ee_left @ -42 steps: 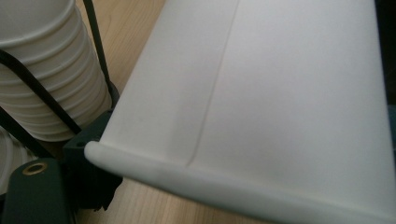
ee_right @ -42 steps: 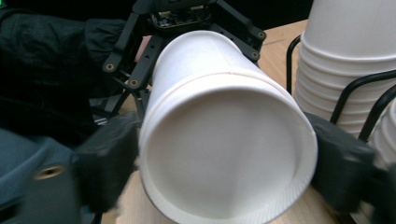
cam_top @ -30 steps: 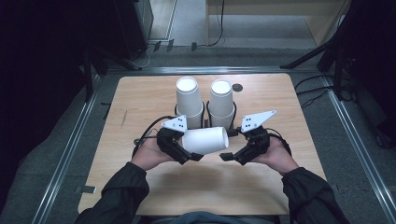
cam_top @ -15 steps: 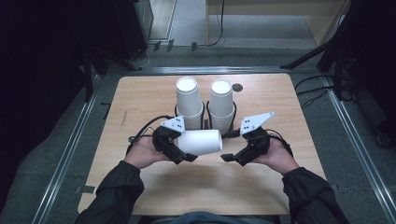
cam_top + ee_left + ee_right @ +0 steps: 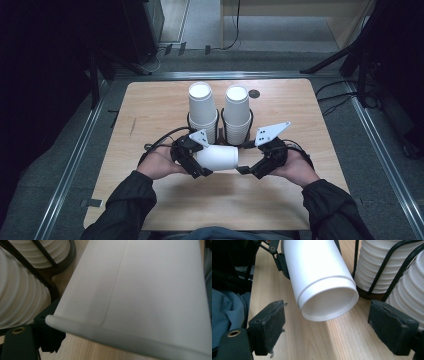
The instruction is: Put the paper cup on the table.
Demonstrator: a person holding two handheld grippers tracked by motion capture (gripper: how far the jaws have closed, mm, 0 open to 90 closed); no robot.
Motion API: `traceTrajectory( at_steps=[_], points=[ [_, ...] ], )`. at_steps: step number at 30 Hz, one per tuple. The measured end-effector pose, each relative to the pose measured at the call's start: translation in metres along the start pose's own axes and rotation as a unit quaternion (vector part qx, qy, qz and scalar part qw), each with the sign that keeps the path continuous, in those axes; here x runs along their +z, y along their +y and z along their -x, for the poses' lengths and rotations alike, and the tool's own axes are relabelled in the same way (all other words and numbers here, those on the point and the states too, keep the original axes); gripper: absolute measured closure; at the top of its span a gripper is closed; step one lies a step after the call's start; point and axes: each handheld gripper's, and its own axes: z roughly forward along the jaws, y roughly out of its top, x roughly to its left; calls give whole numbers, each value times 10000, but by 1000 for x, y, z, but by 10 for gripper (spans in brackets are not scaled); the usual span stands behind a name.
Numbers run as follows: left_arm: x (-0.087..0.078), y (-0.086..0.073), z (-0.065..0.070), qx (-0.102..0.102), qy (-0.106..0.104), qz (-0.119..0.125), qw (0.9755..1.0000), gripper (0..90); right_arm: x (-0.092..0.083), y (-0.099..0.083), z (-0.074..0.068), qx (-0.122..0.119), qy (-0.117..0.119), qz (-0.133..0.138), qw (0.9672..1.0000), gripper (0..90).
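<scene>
– One paper cup (image 5: 217, 157), two grippers: what is new here since a second ago?

– Little. The cup, lying on its side above the front of the table (image 5: 150, 110), has slid a touch toward the person and their left. The left gripper (image 5: 199, 161) went with it. The right gripper (image 5: 245, 170) has kept its place.

– Who has the cup?

– The left gripper, jaws clamped across the wall near the rolled rim. The right gripper's pads (image 5: 269, 322) stand wide, one to each side of the cup's base end, touching nothing.

– So what does that mean for the job?

– By my reading, a hand-over or a two-handed grip is being lined up and not yet made. The base points straight at the open right jaws, so the small shift looks like aiming, not progress.

– What else is in the shot?

– Two tall stacks of white cups, the left stack (image 5: 202, 107) and the right stack (image 5: 236, 107), upright in a black wire holder (image 5: 220, 126) just behind the held cup. A dark round spot (image 5: 254, 93) sits on the table farther back.

– Anything in the way?

– The holder and stacks are close behind both grippers; the right gripper view has wire and cup rims just beside its far pad. A careless closing there could snag them.
</scene>
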Motion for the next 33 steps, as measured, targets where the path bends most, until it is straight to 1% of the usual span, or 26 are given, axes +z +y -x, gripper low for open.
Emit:
traceTrajectory(
  at_steps=[1,5,9,12,14,16,20,24,27,30,33],
  points=[
    [2,1,0,-49,-33,-46,10000,108,1,0,0,-26,-12,-23,10000,149],
    [10,3,1,-50,-37,-255,9997,108,5,0,-1,-90,-18,-102,9999,149],
    [16,6,3,-95,-85,-411,9991,108,9,0,-1,-114,22,-152,9998,152],
    [21,9,5,-132,-110,-480,9987,108,12,1,-1,-206,33,-196,9996,159],
    [24,11,6,-112,-128,-582,9982,108,15,1,-2,-249,47,-260,9993,160],
    [27,13,7,-128,-156,-617,9979,107,19,1,-3,-271,57,-340,9990,160],
    [31,17,11,-112,-213,-691,9973,107,29,2,-5,-406,95,-506,9978,160],
    [32,18,13,-70,-235,-681,9974,107,37,2,-8,-518,186,-608,9966,160],
    [33,19,15,-50,-255,-691,9973,106,43,2,-10,-590,209,-705,9955,162],
    [34,20,16,-28,-282,-704,9971,106,49,2,-12,-641,196,-858,9941,162],
    [35,20,17,-6,-284,-704,9971,105,52,2,-13,-669,194,-900,9935,173]
  ],
)
